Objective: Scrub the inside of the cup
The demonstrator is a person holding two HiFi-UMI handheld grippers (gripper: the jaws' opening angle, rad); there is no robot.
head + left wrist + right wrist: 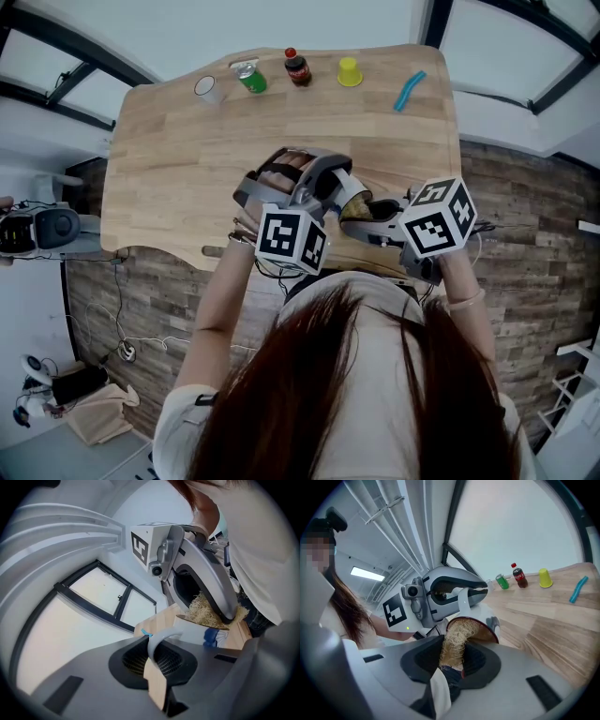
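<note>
- The table (187,159) is lying below and beyond the work; the mug is being carried off it, above its near edge, probably so that it can be tipped freely.
- The left hand-held gripper (157,665) is clamping its jaws, almost together, on the mug's handle (159,639); it is reaching in from the person's left and pointing towards the other gripper, which seems meant to brace the mug against the scrubbing.
- The right hand-held gripper (452,663) is squeezing the tail of the scrubber between closed jaws; it is facing the left one head-on, with the forearm coming in from the right.
- The white mug (490,625) is hanging tilted on its side between the two grippers, its mouth turning towards the right one, likely to open the inside to the scrubber.
- The straw-coloured fibre scrubber (457,637) is filling the mug's mouth and pressing against the inner wall.
</note>
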